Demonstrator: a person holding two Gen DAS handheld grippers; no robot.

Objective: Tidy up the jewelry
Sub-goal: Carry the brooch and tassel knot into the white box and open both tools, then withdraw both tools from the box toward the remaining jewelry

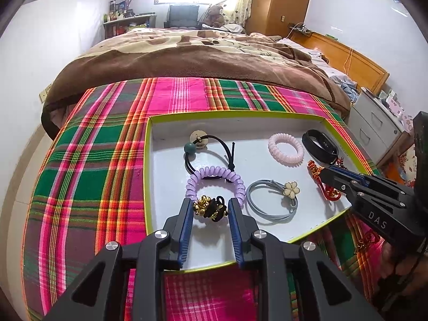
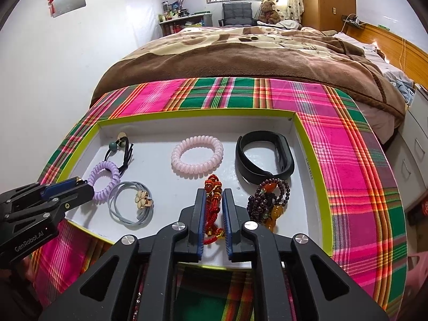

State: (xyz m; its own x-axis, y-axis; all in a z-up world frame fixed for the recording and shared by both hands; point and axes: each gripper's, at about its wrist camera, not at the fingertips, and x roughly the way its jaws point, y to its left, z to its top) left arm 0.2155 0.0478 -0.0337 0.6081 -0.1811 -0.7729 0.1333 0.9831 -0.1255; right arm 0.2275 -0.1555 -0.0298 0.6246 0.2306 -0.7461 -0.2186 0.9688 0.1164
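A white tray with a yellow-green rim point(image 1: 149, 160) point(image 2: 302, 144) lies on a plaid cloth. My left gripper point(image 1: 210, 208) is shut on a black hair tie with gold bells point(image 1: 211, 208) over the tray's near edge. My right gripper point(image 2: 214, 200) is shut on a red knotted cord bracelet point(image 2: 212, 206) inside the tray; it shows in the left wrist view point(image 1: 325, 174). In the tray lie a purple coil tie point(image 1: 214, 179), a pink coil tie point(image 2: 197, 157), a grey flower tie point(image 2: 133, 206), a black band point(image 2: 263, 155), a black tie with a green bead point(image 1: 192, 147) and a dark bead bracelet point(image 2: 267, 200).
The plaid cloth point(image 2: 347, 147) covers the foot of a bed with a brown blanket point(image 2: 254, 53). A white drawer cabinet point(image 1: 374, 123) stands to the right. Another red charm point(image 1: 366, 240) lies on the cloth by the tray's right corner.
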